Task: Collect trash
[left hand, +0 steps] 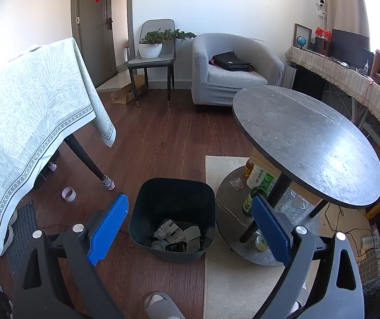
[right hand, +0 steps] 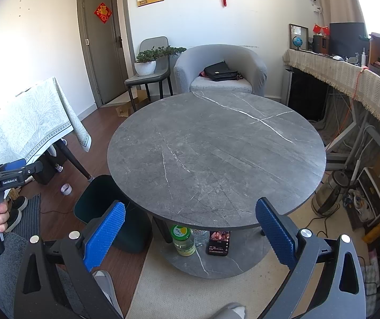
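Left gripper (left hand: 190,228) jaws apart, empty, over the dark plastic trash bin (left hand: 172,199) w/ crumpled paper scraps (left hand: 176,235) inside. Right gripper (right hand: 190,236) jaws apart too. Just right of bin, on the lower shelf: crumpled grey tissue (left hand: 236,183), prob. light, soft; pinch mid-wad. Round grey marble worktop (right hand: 216,154) beyond.

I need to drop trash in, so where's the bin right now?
In the left wrist view the dark bin sits on the wood floor between the open left claw's fingers, just left of the round table.

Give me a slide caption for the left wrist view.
Open left claw hovers above a dark bin of crumpled trash beside the round table.
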{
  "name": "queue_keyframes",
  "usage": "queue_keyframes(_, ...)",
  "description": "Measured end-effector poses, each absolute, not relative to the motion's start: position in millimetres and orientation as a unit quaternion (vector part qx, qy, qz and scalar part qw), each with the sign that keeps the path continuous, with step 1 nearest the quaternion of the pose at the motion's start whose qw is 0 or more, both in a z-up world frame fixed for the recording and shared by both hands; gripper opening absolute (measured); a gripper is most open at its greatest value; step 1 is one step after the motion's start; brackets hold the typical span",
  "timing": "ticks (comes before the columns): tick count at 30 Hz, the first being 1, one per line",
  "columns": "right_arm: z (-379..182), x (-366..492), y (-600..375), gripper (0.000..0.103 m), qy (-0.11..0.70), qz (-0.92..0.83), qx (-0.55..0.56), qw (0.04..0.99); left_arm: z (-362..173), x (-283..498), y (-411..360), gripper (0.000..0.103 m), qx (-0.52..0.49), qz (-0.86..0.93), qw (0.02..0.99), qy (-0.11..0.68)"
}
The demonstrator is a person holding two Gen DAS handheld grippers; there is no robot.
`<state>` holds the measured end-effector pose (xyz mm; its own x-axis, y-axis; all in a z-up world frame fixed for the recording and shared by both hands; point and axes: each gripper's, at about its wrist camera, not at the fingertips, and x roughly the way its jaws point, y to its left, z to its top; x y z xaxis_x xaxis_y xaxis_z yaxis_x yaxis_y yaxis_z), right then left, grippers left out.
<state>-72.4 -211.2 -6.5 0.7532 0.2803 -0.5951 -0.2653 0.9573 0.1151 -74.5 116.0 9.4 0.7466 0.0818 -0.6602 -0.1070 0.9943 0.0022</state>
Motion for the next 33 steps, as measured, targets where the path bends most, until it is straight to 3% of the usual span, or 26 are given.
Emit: queue_keyframes(33,-6.4,-72.2,-209.6,0.099,0.32,0.146,0.01,0.936,6.7,-71.5,112.9,0.096,-0.022,0.048,0.932,0.358)
